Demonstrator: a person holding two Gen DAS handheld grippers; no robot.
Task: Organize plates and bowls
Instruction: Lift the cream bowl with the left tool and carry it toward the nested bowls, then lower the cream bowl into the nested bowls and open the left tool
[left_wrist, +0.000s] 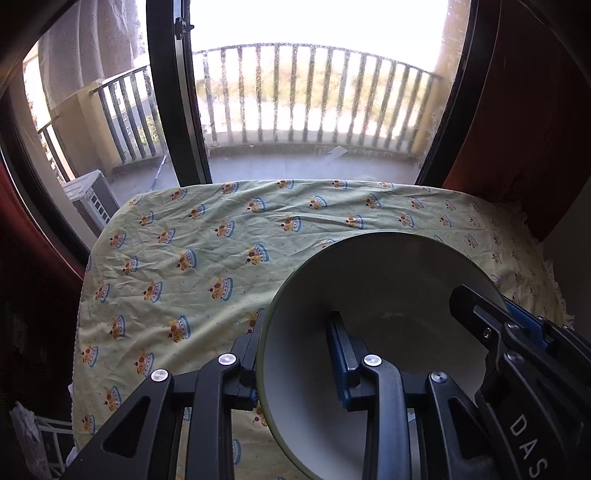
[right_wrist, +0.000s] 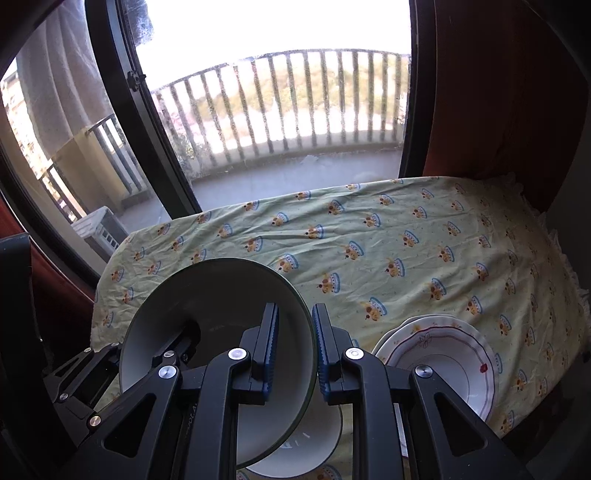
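Both tools are gripping one bowl by opposite sides of its rim, lifted and tilted above the table. The left tool is clenching the rim with one finger inside and one outside. The right tool is pinching the other side the same way. A second bowl is sitting beneath, and stacked plates are lying just beside it, to its right.
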